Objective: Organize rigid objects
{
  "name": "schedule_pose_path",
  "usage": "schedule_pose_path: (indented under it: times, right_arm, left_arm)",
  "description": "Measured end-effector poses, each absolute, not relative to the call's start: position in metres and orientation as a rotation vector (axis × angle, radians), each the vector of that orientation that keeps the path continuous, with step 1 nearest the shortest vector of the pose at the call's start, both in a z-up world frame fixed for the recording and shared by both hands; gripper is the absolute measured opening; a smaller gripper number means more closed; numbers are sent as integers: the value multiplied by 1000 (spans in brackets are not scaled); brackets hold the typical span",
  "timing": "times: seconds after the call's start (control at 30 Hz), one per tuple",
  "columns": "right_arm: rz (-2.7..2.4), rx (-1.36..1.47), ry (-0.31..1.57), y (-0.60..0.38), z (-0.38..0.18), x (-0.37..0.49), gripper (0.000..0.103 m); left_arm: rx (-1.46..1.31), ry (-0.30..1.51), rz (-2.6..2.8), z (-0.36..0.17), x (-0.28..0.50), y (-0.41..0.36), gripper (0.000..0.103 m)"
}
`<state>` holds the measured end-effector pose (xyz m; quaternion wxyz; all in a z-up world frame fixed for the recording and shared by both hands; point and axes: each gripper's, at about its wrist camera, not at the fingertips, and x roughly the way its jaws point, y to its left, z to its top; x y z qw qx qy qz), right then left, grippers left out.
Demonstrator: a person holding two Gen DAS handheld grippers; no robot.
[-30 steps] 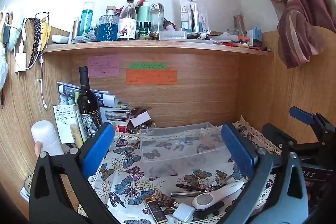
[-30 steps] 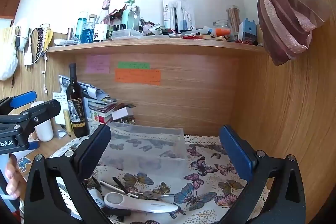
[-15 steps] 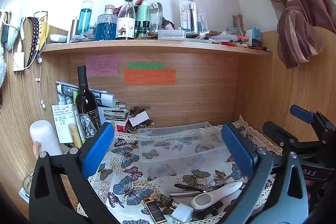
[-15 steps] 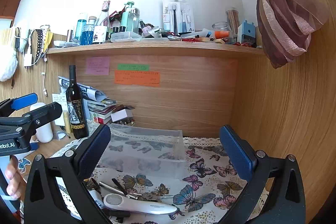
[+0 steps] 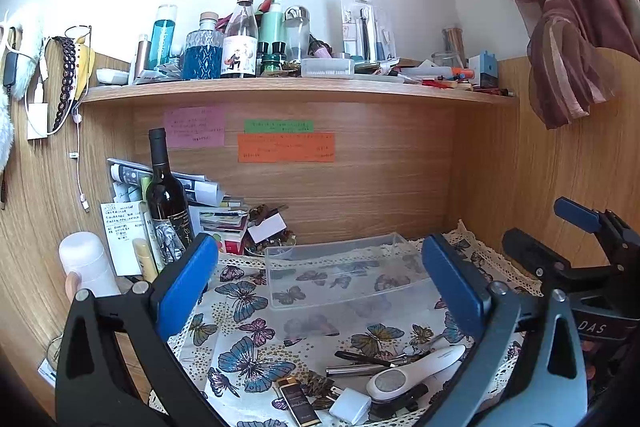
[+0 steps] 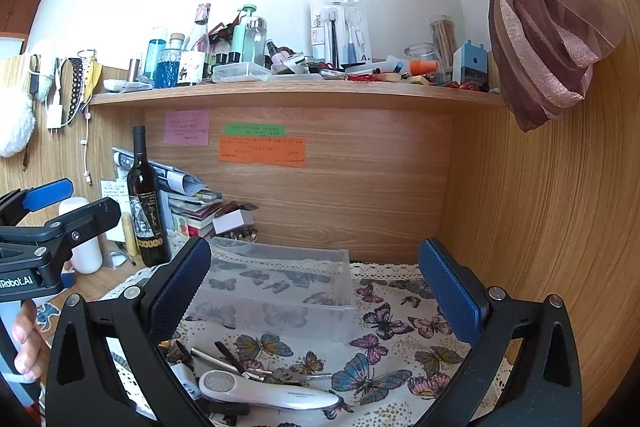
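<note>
A clear plastic box [image 5: 344, 273] stands empty on the butterfly cloth [image 5: 248, 339]; it also shows in the right wrist view [image 6: 276, 287]. In front of it lies a small pile: a white handheld device [image 5: 416, 373] [image 6: 268, 391], a black pen [image 5: 364, 358], a metal pen [image 5: 352, 371], a black-and-gold lighter [image 5: 298, 399], a white charger cube [image 5: 350, 405], and keys [image 6: 280, 375]. My left gripper [image 5: 320, 291] is open and empty above the pile. My right gripper [image 6: 314, 291] is open and empty, to the right of the left one.
A wine bottle [image 5: 166, 203] [image 6: 146, 211], a white cylinder [image 5: 86, 265] and stacked papers and books [image 5: 216, 211] stand at the back left. A shelf [image 5: 296, 89] above holds several bottles. Wooden walls close the back and right [image 6: 540, 227].
Both views have drifted slightly; the scene sits a little lower and nearer in the right wrist view. Nothing was picked up, and both grippers stay open.
</note>
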<state>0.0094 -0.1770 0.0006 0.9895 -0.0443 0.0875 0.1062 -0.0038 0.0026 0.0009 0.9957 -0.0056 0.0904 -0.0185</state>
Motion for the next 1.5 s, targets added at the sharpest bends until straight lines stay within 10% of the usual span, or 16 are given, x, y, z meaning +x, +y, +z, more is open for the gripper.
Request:
schedule_pose_path:
  times: [1.5]
  right_arm:
    - [232, -89, 163, -172, 2, 6, 103]
  left_arm:
    - [0, 180, -44, 2, -5, 1, 103]
